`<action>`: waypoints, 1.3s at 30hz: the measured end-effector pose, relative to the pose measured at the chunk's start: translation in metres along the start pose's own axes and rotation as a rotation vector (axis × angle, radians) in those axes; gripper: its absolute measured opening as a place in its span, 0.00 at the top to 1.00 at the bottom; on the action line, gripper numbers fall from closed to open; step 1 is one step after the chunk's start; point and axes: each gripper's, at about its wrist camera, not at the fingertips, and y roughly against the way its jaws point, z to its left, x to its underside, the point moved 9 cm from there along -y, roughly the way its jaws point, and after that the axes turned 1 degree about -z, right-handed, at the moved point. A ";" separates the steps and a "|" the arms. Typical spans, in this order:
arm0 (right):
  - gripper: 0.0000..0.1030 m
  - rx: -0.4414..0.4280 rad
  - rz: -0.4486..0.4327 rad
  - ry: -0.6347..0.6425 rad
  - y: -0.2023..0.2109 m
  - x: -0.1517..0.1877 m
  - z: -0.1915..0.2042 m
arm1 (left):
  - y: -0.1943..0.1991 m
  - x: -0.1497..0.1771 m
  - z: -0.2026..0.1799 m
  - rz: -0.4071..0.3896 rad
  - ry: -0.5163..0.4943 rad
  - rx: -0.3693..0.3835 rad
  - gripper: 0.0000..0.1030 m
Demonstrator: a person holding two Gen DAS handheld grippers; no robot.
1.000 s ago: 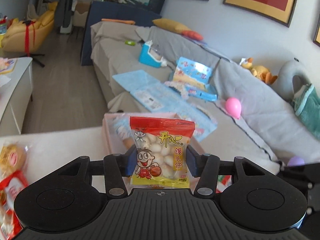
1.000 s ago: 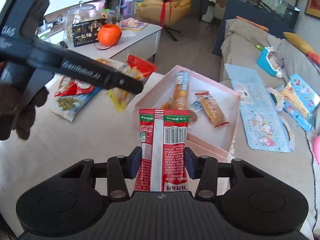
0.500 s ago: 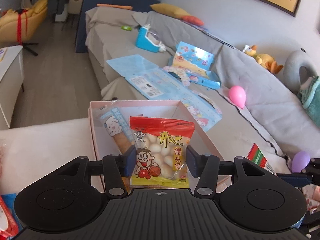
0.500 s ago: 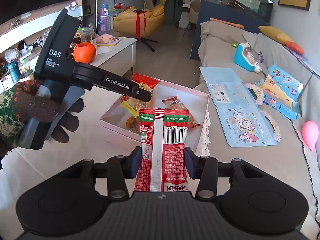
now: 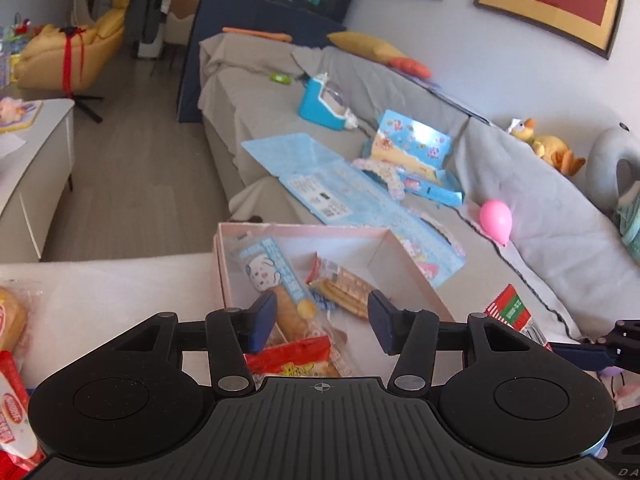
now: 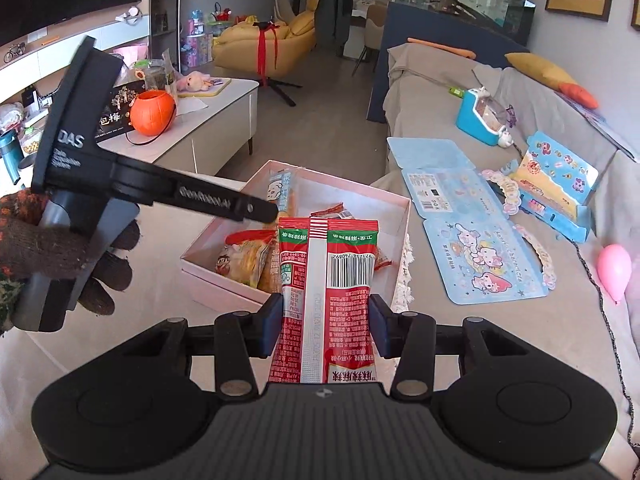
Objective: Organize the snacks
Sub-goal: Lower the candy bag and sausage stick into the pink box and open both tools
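My left hand-held gripper (image 5: 318, 322) hangs over the pink box (image 5: 412, 280) with its jaws apart and nothing between the pads. The red-and-yellow snack packet (image 5: 296, 362) lies in the near end of the box, just below and slightly behind the fingertips, partly hidden by the gripper body. Further in lie a blue-wrapped stick snack (image 5: 272, 276) and an orange biscuit packet (image 5: 344, 286).

My right hand-held gripper (image 6: 326, 320) is clamped on a red sachet (image 6: 326, 300), held upright with its barcode side toward the camera. It sits on the near side of the box, short of the rim, with the left gripper's arm crossing above the box ahead of it.

The main risk, as I judge it, is a clash: both tools are crowding the same box, so carrying the sachet forward could knock the left fingers. The left gripper could also snag the packet beneath it as it lifts away and drag it back out. The sachet is tall and held low, so it may tip or land on the rim and slide onto the counter (image 6: 132, 320).
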 end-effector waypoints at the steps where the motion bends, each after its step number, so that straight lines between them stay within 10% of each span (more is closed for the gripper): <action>1: 0.57 0.001 -0.004 -0.006 -0.001 -0.001 -0.001 | 0.004 -0.001 0.000 -0.008 -0.002 -0.001 0.47; 18: 0.57 0.067 -0.108 -0.095 -0.022 -0.072 -0.020 | 0.050 0.048 0.026 0.043 0.046 -0.034 0.47; 39: 0.43 -0.062 0.089 -0.172 -0.093 -0.040 0.021 | 0.124 0.087 0.122 -0.009 0.129 -0.217 0.47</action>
